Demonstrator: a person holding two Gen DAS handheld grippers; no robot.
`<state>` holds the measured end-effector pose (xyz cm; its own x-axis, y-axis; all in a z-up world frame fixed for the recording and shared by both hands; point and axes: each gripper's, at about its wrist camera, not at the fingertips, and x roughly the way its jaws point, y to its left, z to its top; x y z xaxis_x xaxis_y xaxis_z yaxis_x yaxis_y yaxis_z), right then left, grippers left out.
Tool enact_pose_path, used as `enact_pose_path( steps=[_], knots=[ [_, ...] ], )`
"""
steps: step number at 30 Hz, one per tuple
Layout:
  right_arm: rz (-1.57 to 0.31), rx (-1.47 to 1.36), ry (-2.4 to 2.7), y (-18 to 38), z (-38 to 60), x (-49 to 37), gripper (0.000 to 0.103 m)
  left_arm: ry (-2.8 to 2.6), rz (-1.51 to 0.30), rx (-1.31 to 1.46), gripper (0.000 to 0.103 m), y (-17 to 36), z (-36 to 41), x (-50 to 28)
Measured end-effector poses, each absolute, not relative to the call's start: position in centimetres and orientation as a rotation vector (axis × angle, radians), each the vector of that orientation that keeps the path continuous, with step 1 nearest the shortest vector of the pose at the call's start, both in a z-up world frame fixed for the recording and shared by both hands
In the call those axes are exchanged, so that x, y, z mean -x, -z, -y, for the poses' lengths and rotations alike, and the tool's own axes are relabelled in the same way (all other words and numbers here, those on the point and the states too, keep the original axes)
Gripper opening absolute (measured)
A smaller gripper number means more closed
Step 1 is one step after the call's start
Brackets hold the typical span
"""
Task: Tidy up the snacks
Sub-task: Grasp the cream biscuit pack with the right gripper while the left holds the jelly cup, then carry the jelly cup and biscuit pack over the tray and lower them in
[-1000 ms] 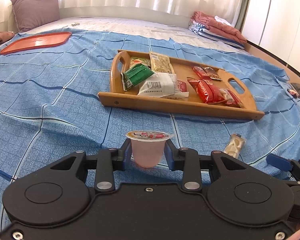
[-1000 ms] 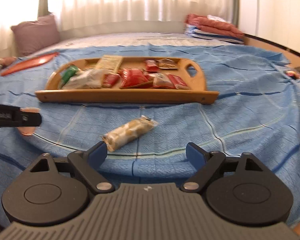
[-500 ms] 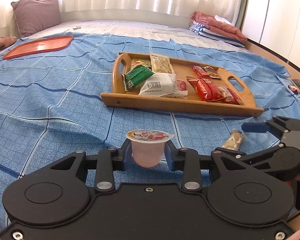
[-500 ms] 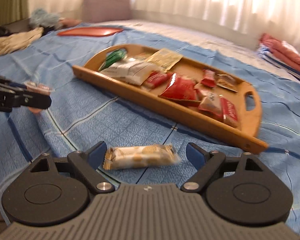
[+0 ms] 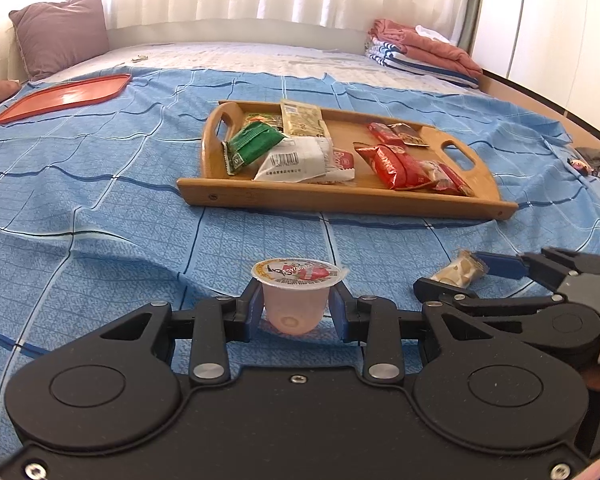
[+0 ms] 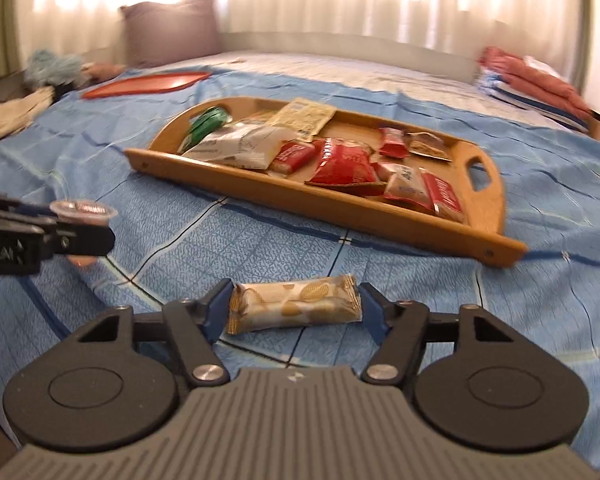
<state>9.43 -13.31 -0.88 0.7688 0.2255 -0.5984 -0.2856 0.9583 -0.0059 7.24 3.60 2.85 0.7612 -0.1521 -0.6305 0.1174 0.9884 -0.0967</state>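
While the left gripper [image 5: 296, 312] is clenched on a pink jelly cup [image 5: 294, 298], its blue pads pressing the cup's sides just under the foil lid, the cup hangs upright above the blue checked bedspread [image 5: 100, 200]. From that gripper, the wooden tray [image 5: 340, 196] lies at about 12 o'clock, well apart, and the orange tray [image 5: 64, 96] sits far off toward 10 o'clock, near a mauve pillow [image 5: 60, 34]. At 3 o'clock, close by, the right gripper [image 6: 294, 310] straddles a pale biscuit packet [image 6: 294, 304] lying lengthwise on the bedspread. Its jaws are closing with the packet between them; the left pad sits at the packet's crimped end, while the right pad looks just short of the other end, so no firm grip shows. From the right gripper, the wooden tray lies at 12 to 1 o'clock, holding a green packet [image 6: 204, 126], a white wrapper [image 6: 240, 146], a yellowish sachet [image 6: 306, 116] and several red packets [image 6: 342, 162]. Folded laundry [image 5: 424, 50] rests at the bed's far edge, toward 1 o'clock.
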Motion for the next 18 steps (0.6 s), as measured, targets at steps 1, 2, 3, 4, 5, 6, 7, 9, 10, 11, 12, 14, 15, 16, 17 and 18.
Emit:
enact_pose_path(
  steps=[1, 2, 3, 4, 5, 6, 7, 9, 10, 11, 12, 14, 15, 16, 17, 18],
  knots=[
    [-0.633, 0.076, -0.258, 0.9, 13.2, -9.2, 0.068, 0.146, -0.686, 0.052, 0.033, -2.7, -3.6, -7.2],
    [-0.631, 0.055, -0.242, 1.0, 13.1, -9.0, 0.068, 0.144, -0.678, 0.052, 0.033, -2.6, -3.5, -7.2],
    [-0.625, 0.041, -0.229, 1.0, 13.0, -8.8, 0.068, 0.140, -0.670, 0.051, 0.034, -2.5, -3.5, -7.1],
    [-0.620, 0.033, -0.218, 1.0, 13.0, -8.6, 0.068, 0.137, -0.663, 0.049, 0.035, -2.4, -3.4, -7.1],
    [-0.616, 0.025, -0.210, 1.1, 12.9, -8.5, 0.068, 0.135, -0.651, 0.047, 0.037, -2.3, -3.4, -7.1],
    [-0.611, 0.015, -0.206, 1.1, 13.0, -8.4, 0.068, 0.137, -0.637, 0.045, 0.041, -2.2, -3.4, -7.1],
    [-0.608, 0.001, -0.202, 1.1, 13.0, -8.4, 0.068, 0.138, -0.623, 0.039, 0.045, -2.2, -3.3, -7.1],
    [-0.607, -0.025, -0.194, 1.1, 13.2, -8.4, 0.068, 0.138, -0.614, 0.025, 0.047, -2.1, -3.1, -7.3],
    [-0.606, -0.035, -0.190, 1.0, 13.2, -8.5, 0.068, 0.139, -0.612, 0.024, 0.051, -2.0, -3.0, -7.5],
    [-0.606, -0.048, -0.186, 1.0, 13.3, -8.6, 0.068, 0.140, -0.615, 0.027, 0.053, -1.9, -2.9, -7.8],
    [-0.605, -0.059, -0.183, 0.9, 13.3, -8.7, 0.068, 0.141, -0.621, 0.031, 0.056, -1.9, -2.8, -8.2],
    [-0.599, -0.076, -0.170, 0.9, 13.3, -8.8, 0.068, 0.140, -0.628, 0.037, 0.056, -1.7, -2.7, -8.9],
    [-0.597, -0.083, -0.162, 0.8, 13.4, -8.9, 0.068, 0.134, -0.634, 0.040, 0.056, -1.6, -2.6, -9.2],
    [-0.595, -0.092, -0.154, 0.8, 13.4, -8.9, 0.068, 0.128, -0.645, 0.048, 0.056, -1.5, -2.7, -9.5],
    [-0.595, -0.106, -0.150, 0.8, 13.5, -9.0, 0.068, 0.122, -0.654, 0.064, 0.056, -1.4, -2.7, -9.7],
    [-0.596, -0.120, -0.145, 0.8, 13.7, -9.1, 0.068, 0.119, -0.660, 0.082, 0.056, -1.2, -2.8, -9.8]
  ],
)
